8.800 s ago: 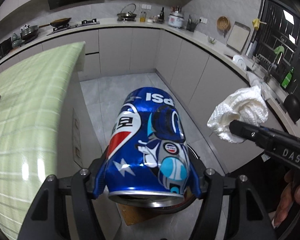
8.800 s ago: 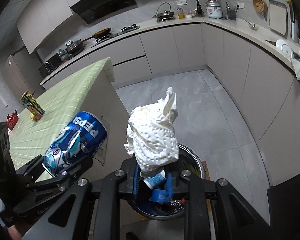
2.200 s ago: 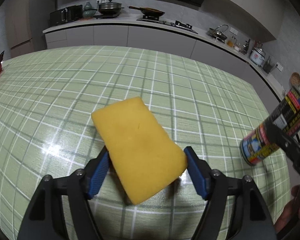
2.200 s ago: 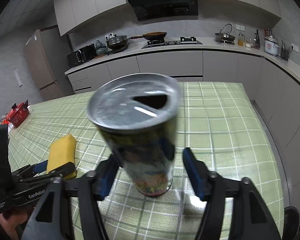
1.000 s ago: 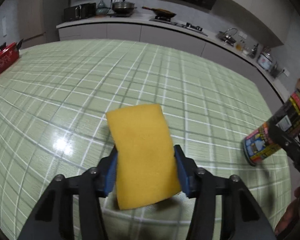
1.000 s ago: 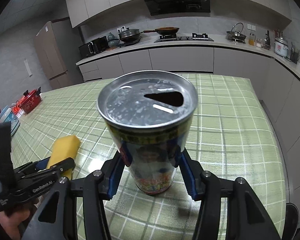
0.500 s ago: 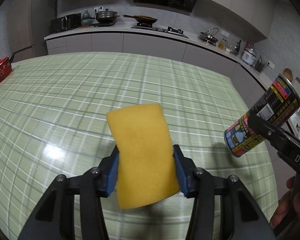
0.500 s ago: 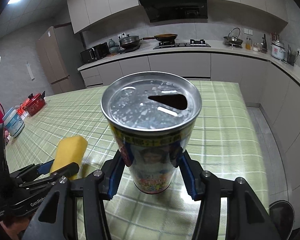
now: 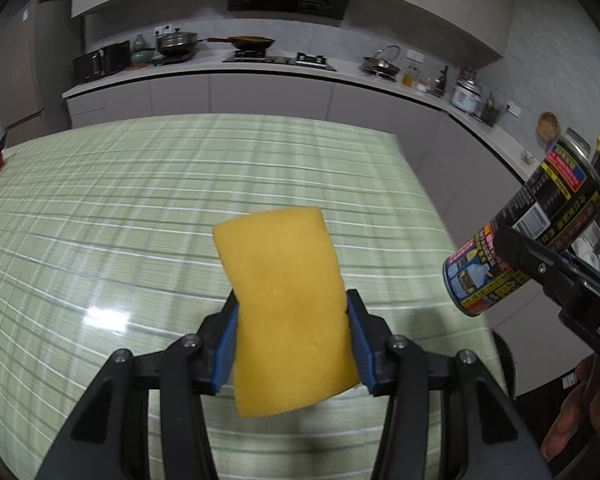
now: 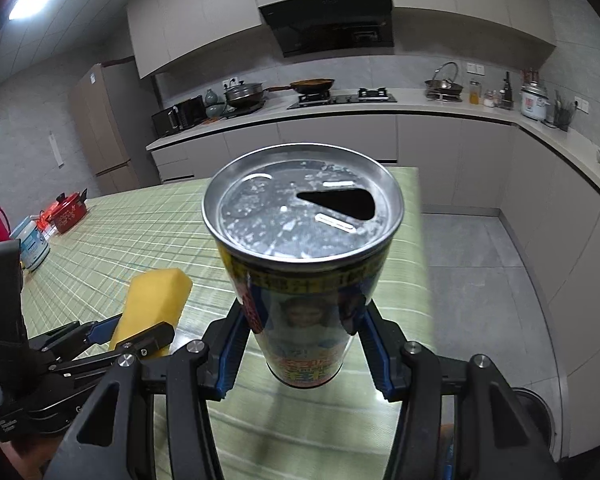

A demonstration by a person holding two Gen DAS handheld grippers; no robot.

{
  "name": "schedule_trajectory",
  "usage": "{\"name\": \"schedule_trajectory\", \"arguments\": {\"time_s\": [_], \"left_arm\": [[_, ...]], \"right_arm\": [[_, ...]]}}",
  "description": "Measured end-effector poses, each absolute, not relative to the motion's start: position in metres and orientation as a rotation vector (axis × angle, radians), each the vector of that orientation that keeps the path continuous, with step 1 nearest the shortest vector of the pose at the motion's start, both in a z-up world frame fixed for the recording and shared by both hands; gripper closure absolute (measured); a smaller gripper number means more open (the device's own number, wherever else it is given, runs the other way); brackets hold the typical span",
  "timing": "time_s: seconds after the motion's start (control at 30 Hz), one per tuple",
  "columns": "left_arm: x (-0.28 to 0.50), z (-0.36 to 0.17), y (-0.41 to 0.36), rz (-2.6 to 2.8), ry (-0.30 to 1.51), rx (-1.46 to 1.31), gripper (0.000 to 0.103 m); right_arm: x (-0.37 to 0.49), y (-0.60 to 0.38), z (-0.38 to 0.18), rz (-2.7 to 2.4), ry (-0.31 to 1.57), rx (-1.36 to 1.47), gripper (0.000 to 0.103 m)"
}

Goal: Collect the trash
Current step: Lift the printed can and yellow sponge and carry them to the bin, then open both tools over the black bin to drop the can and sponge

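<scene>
Sponge (image 9: 288, 304), yellow, sits pinched between the blue pads of the left gripper (image 9: 291, 340), raised above the green checked table (image 9: 120, 208). At its 3 o'clock in the left wrist view, the right gripper (image 10: 303, 344) clamps an opened drink can (image 10: 302, 264) upright. A dark bin rim (image 10: 538, 412) shows at 4 o'clock on the floor.

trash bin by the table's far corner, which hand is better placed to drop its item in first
Right, probably. The right gripper, shut on the can, sits nearer the table edge with the bin just beyond it. The left gripper, holding the sponge, is further in over the table.
</scene>
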State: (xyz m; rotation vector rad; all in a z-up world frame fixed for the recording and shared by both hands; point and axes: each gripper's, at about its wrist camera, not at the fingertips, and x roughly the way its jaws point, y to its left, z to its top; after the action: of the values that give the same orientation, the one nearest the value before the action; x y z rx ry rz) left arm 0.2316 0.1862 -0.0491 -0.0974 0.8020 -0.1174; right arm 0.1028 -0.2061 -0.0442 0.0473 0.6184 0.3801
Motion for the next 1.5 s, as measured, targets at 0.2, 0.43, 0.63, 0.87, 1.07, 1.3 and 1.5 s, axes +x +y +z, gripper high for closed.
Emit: {"name": "schedule_trajectory", "arguments": {"time_s": [0.2, 0.43, 0.63, 0.87, 1.07, 1.3, 1.5], "left_arm": [[0.219, -0.043, 0.125, -0.183, 0.793, -0.07, 0.053], [0.206, -0.043, 0.055, -0.274, 0.798, -0.045, 0.053], [0.195, -0.054, -0.011, -0.357, 0.825, -0.02, 0.053], [0.177, -0.076, -0.074, -0.412, 0.869, 0.011, 0.053], [0.166, -0.104, -0.098, -0.407, 0.919, 0.028, 0.053], [0.158, -0.137, -0.113, -0.387, 0.979, 0.03, 0.053], [0.157, -0.174, -0.127, -0.362, 1.034, 0.029, 0.053]], "right_arm": [[0.088, -0.272, -0.04, 0.323, 0.613, 0.067, 0.048], [0.068, -0.36, -0.046, 0.236, 0.623, 0.092, 0.048], [0.052, -0.434, -0.061, 0.159, 0.646, 0.118, 0.048], [0.041, -0.497, -0.091, 0.111, 0.693, 0.146, 0.048], [0.034, -0.522, -0.122, 0.105, 0.737, 0.154, 0.048], [0.042, -0.531, -0.163, 0.123, 0.813, 0.124, 0.048], [0.064, -0.527, -0.196, 0.165, 0.872, 0.089, 0.048]]}}
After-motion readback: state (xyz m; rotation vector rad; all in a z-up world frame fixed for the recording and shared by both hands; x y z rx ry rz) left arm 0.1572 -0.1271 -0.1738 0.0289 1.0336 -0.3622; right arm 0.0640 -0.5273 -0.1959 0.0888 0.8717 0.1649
